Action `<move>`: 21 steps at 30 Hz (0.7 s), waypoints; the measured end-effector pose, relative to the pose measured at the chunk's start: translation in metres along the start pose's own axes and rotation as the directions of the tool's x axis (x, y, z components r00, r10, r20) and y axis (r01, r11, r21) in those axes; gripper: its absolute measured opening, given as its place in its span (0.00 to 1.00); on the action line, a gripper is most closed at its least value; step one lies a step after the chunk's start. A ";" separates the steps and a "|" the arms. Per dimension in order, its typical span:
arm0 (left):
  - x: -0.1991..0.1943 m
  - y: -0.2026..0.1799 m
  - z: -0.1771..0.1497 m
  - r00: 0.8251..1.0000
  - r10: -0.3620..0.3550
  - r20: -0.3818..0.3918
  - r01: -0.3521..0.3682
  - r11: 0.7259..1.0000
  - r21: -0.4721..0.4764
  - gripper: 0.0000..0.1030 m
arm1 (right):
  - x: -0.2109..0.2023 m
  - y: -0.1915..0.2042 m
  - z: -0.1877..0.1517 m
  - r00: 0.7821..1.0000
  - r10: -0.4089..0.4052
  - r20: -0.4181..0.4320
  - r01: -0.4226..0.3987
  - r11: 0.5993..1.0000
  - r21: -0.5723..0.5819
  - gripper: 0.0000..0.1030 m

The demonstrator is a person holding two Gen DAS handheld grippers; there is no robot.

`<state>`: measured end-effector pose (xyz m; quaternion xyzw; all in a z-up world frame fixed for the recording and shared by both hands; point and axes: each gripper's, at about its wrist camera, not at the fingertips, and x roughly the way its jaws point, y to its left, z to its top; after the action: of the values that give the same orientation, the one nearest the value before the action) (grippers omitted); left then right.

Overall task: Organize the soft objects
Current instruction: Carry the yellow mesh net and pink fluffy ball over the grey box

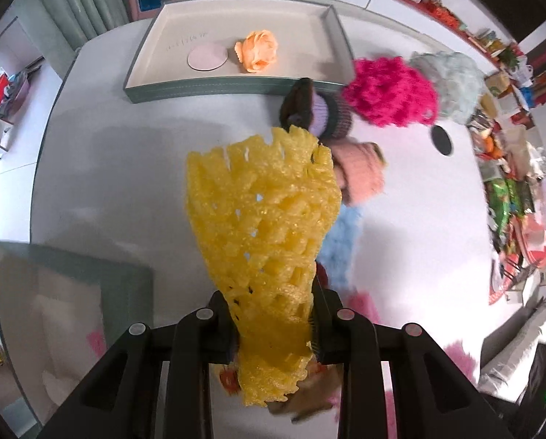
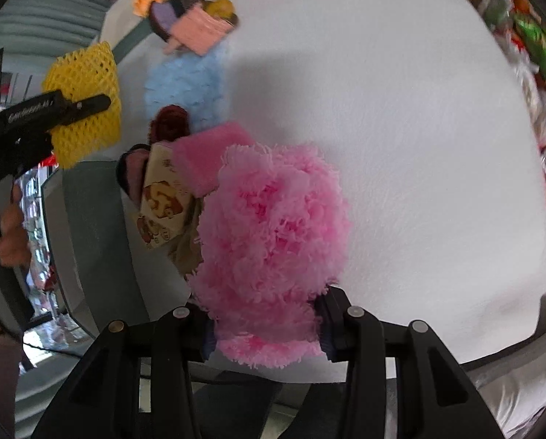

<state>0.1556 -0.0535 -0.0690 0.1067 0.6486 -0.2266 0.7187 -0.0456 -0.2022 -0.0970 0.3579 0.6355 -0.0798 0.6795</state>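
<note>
Left wrist: left gripper [image 1: 274,323] clamps yellow net [image 1: 263,212]; right gripper [image 2: 265,329] clamps pink pompom [image 2: 273,226]. Tray [image 1: 331,33] at 12 o'clock holds only a flower [image 1: 259,50]; most remains.

A yellow foam net sleeve [image 1: 269,226] hangs pinched in the left gripper [image 1: 276,329], lifted off the white table, its open mesh stretching away towards the far side; a fluffy light-pink pompom [image 2: 273,241] sits squeezed in the right gripper [image 2: 267,323]; beyond them lie a pale-blue fuzzy piece [image 2: 185,84], a peach knitted piece [image 1: 360,172] and a magenta pompom [image 1: 390,91] on the tabletop; far off, an orange fabric flower [image 1: 259,51] rests inside a shallow grey-green tray [image 1: 207,86].
</note>
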 end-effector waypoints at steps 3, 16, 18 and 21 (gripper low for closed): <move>-0.013 -0.008 -0.019 1.000 -0.018 0.014 0.018 1.000 0.011 0.30 | -0.005 0.015 -0.001 1.000 -0.007 0.017 0.007 1.000 -0.017 0.45; -0.069 0.020 -0.090 0.996 -0.042 0.080 0.044 0.999 -0.018 0.30 | -0.041 0.044 -0.003 0.995 -0.037 0.094 0.045 0.995 -0.089 0.45; -0.074 0.027 -0.096 0.995 -0.043 0.091 0.046 0.998 -0.033 0.30 | -0.046 0.053 -0.004 0.994 -0.039 0.106 0.051 0.993 -0.107 0.45; -0.085 0.041 -0.105 0.992 -0.044 0.115 0.052 0.996 -0.066 0.30 | -0.057 0.067 -0.007 0.991 -0.041 0.125 0.059 0.988 -0.144 0.45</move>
<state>0.0774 0.0449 -0.0057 0.0532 0.6167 -0.2269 0.7519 -0.0239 -0.1688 -0.0181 0.2850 0.6057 -0.0712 0.7395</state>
